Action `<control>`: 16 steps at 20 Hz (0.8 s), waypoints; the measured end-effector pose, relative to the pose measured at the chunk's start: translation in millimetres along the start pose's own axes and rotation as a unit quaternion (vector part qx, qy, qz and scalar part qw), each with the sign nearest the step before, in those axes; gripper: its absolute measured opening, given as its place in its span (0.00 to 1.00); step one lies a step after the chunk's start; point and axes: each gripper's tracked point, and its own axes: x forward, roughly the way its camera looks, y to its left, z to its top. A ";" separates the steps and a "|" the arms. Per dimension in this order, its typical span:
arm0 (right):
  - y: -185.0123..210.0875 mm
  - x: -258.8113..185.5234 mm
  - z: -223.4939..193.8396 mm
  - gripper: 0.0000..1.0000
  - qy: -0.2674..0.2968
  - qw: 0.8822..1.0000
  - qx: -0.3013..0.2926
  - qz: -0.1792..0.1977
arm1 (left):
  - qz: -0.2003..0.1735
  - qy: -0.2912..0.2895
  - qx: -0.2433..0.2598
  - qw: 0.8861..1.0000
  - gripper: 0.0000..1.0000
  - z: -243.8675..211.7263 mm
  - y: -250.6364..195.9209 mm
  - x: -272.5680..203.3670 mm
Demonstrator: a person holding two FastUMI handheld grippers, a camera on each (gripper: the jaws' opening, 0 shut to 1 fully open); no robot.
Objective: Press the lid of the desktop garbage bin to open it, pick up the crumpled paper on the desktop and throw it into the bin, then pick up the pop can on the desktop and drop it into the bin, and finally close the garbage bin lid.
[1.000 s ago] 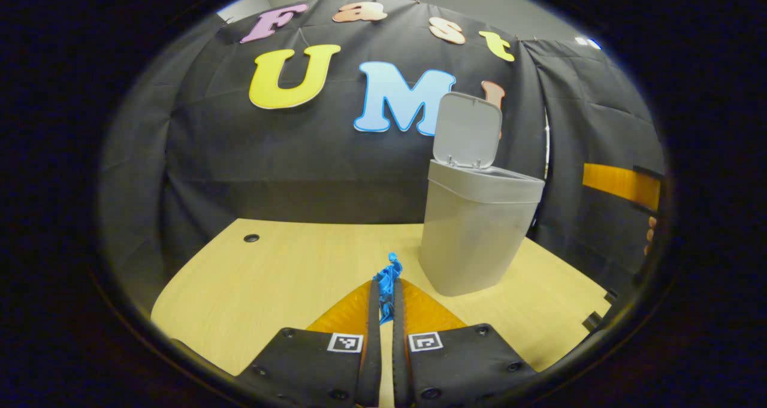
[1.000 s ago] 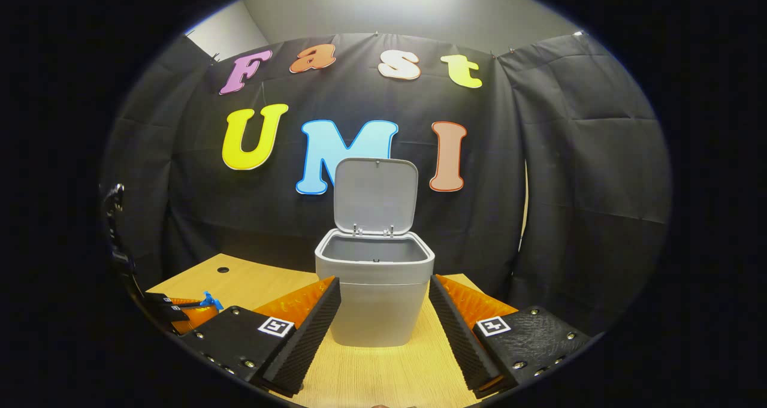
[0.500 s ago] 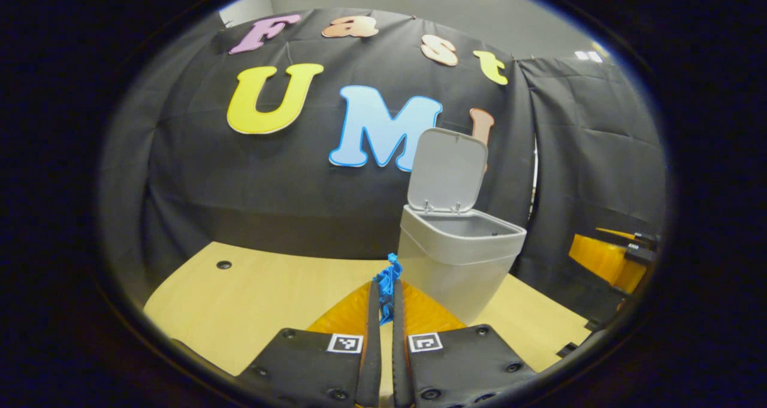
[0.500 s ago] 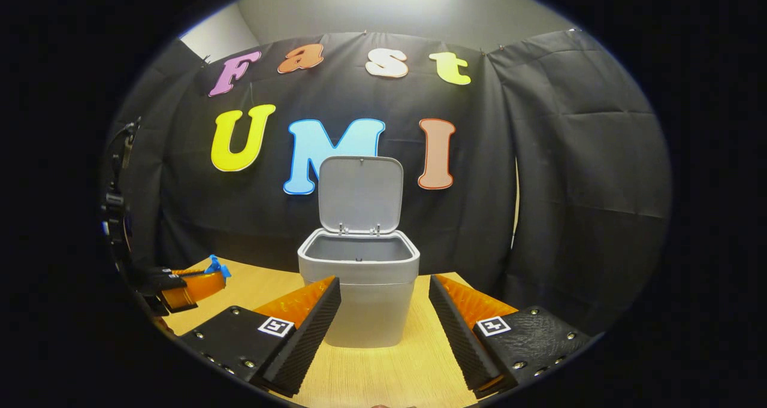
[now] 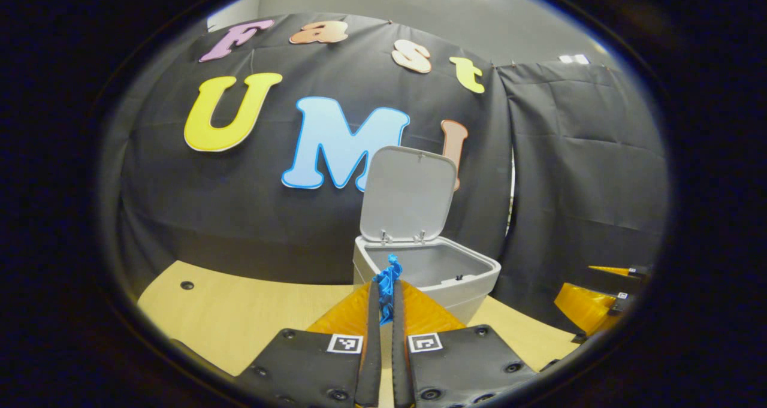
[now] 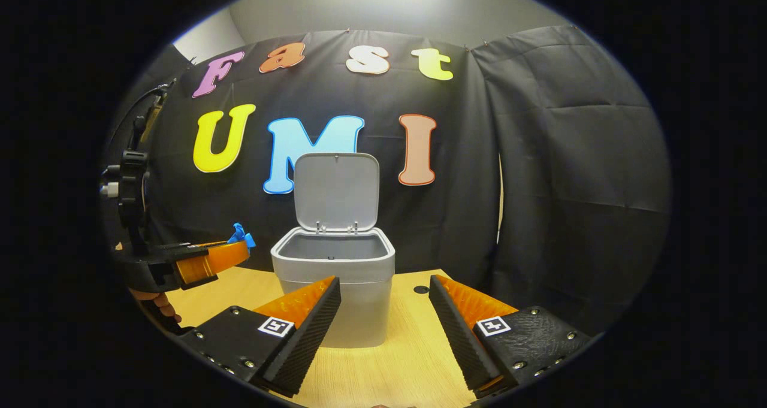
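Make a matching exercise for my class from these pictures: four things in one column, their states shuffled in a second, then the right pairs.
Things:
1. bin lid
2. blue paper
3. left gripper
4. right gripper

States:
A. open, holding nothing
B. standing up, open
C. pinched between two fingers
D. shut on something, raised beside the bin

Pairs: 1-B, 2-C, 3-D, 4-A

Black cloth wall (image 6: 539, 156) hung behind a pale wooden tabletop (image 6: 383, 366); grey ceiling (image 6: 389, 6) above, lit overhead; cable hole (image 5: 187, 286) near the tabletop's far left corner.
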 end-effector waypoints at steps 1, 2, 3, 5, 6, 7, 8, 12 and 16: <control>-1.2 0.2 -1.3 0.95 0.003 1.000 0.001 -0.002 | -0.001 0.000 0.000 1.000 0.14 0.0 -2.0 5.4; -2.4 -0.1 -3.8 0.95 0.005 1.000 0.002 -0.002 | -0.001 0.000 -0.001 1.000 0.14 0.6 -3.7 9.9; -3.5 0.5 -3.9 0.95 0.007 1.000 0.001 -0.004 | -0.001 0.002 0.000 1.000 0.16 -1.7 -5.3 10.1; -5.1 -0.7 -5.0 0.95 0.008 1.000 -0.003 -0.007 | 0.002 0.002 0.002 1.000 0.16 -2.3 -5.7 17.3; -5.8 -0.7 -6.0 0.95 0.010 1.000 -0.004 -0.008 | 0.002 0.004 0.003 1.000 0.15 -2.8 -6.5 21.4; -5.8 -1.3 -6.2 0.95 0.011 1.000 -0.005 -0.008 | 0.002 0.008 0.005 1.000 0.15 -4.2 -9.4 26.3; -6.3 -1.1 -7.6 0.95 0.012 1.000 -0.005 -0.009 | 0.000 0.011 0.006 1.000 0.16 -5.9 -12.5 30.6; -3.3 -1.0 -9.3 0.95 0.015 1.000 -0.007 -0.007 | -0.005 0.006 0.012 1.000 0.14 -1.0 -21.0 47.2; -1.1 -0.3 -8.7 0.95 0.014 1.000 -0.008 -0.006 | -0.011 0.014 0.030 0.999 0.18 -1.1 -28.1 69.4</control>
